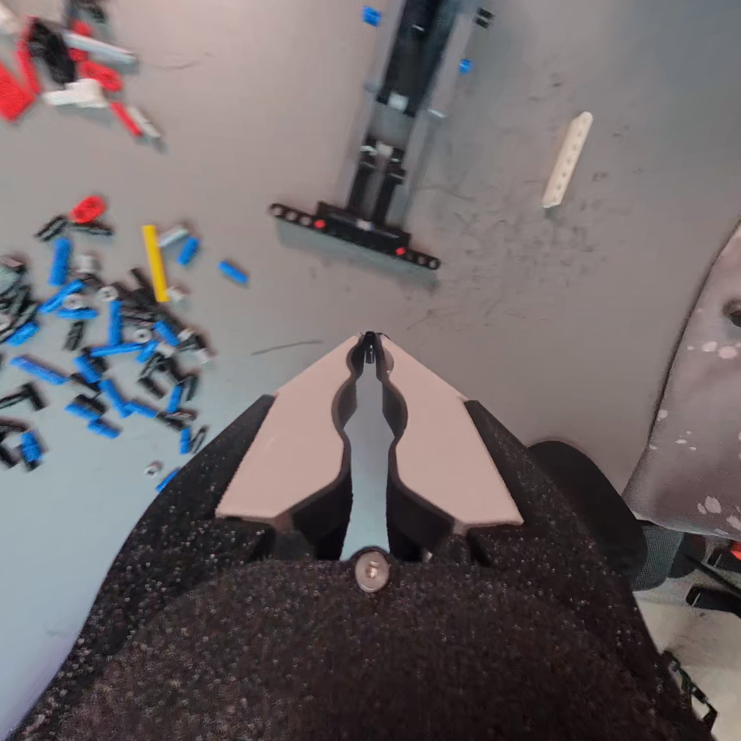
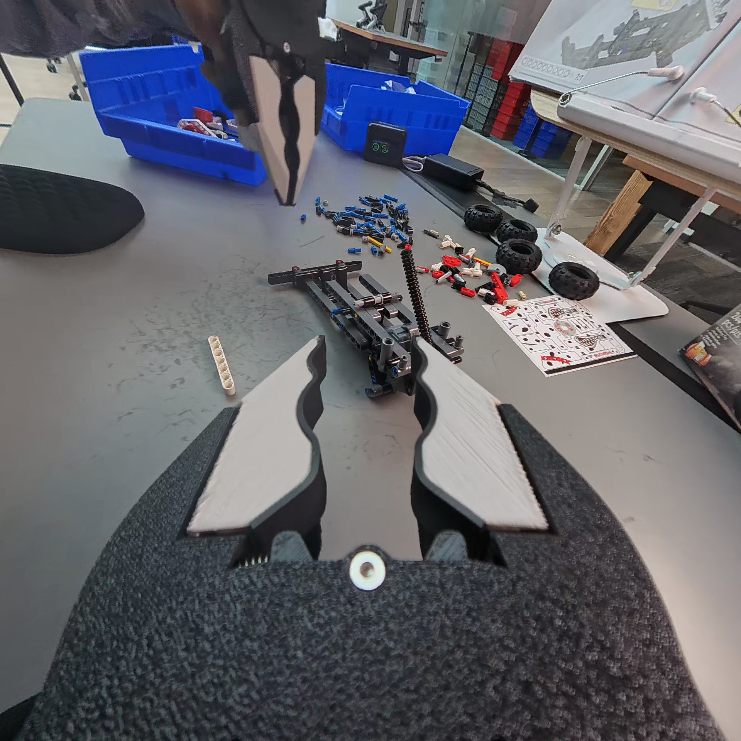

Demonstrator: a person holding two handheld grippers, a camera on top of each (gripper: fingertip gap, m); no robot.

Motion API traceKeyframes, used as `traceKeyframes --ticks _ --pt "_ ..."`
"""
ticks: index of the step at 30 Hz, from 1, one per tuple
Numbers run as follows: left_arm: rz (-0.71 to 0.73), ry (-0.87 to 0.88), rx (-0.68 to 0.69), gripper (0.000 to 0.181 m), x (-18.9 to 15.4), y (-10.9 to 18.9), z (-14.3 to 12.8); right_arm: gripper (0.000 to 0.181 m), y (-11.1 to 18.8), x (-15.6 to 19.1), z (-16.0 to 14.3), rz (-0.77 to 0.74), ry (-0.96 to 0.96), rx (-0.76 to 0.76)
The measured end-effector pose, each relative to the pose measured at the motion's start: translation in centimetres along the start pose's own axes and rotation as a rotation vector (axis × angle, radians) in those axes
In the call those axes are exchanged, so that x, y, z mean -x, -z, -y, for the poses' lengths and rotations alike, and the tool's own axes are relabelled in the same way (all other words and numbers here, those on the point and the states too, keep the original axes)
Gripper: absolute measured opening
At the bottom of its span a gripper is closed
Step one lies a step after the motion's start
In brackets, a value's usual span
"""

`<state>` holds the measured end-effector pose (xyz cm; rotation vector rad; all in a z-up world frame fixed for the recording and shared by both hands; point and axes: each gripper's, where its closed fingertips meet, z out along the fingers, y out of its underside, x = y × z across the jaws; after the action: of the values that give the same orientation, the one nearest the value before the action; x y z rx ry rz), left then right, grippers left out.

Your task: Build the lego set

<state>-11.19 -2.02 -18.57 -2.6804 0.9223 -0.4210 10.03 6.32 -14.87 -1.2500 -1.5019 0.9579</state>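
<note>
My left gripper [image 1: 369, 341] is shut on a small black pin [image 1: 369, 353] and hangs above the grey table; it also shows in the right wrist view [image 2: 289, 200], pointing down. The black lego chassis [image 1: 381, 168] lies ahead of it, its crossbeam [image 1: 353, 236] nearest. My right gripper [image 2: 367, 343] is open and empty, low over the table just short of the near end of the chassis [image 2: 361, 316]. A black ribbed hose [image 2: 415, 288] rises from the chassis. A white beam [image 2: 221, 365] lies to the left; it also shows in the left wrist view [image 1: 567, 158].
A pile of blue and black pins [image 2: 369, 218] lies beyond the chassis, also in the left wrist view [image 1: 100, 341]. Red and white parts [image 2: 473, 272], several tyres [image 2: 517, 252], a sticker sheet [image 2: 557, 333], two blue bins [image 2: 168, 116] and a stand with an instruction booklet [image 2: 641, 60] ring the table. Tip to tip, the grippers are about 25 centimetres apart.
</note>
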Motion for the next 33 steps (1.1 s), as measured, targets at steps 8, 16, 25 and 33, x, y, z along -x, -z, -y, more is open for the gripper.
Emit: traceKeyframes --ticks 8,16,25,33 --pt "0.062 -0.134 0.056 0.005 -4.5 -5.7 -1.3 0.041 0.0 0.2 0.1 -0.005 0.019 0.002" --pt "0.217 -0.033 0.0 0.012 2.6 0.2 -1.7 0.041 0.1 0.2 0.5 -0.011 0.023 -0.011" --pt "0.271 -0.175 0.342 0.008 8.8 0.5 -7.2 0.04 0.0 0.0 0.1 -0.017 0.015 0.0" --pt "0.254 -0.236 0.407 0.014 9.8 -0.6 -7.8 0.04 0.0 -0.2 -0.3 -0.013 0.002 0.009"
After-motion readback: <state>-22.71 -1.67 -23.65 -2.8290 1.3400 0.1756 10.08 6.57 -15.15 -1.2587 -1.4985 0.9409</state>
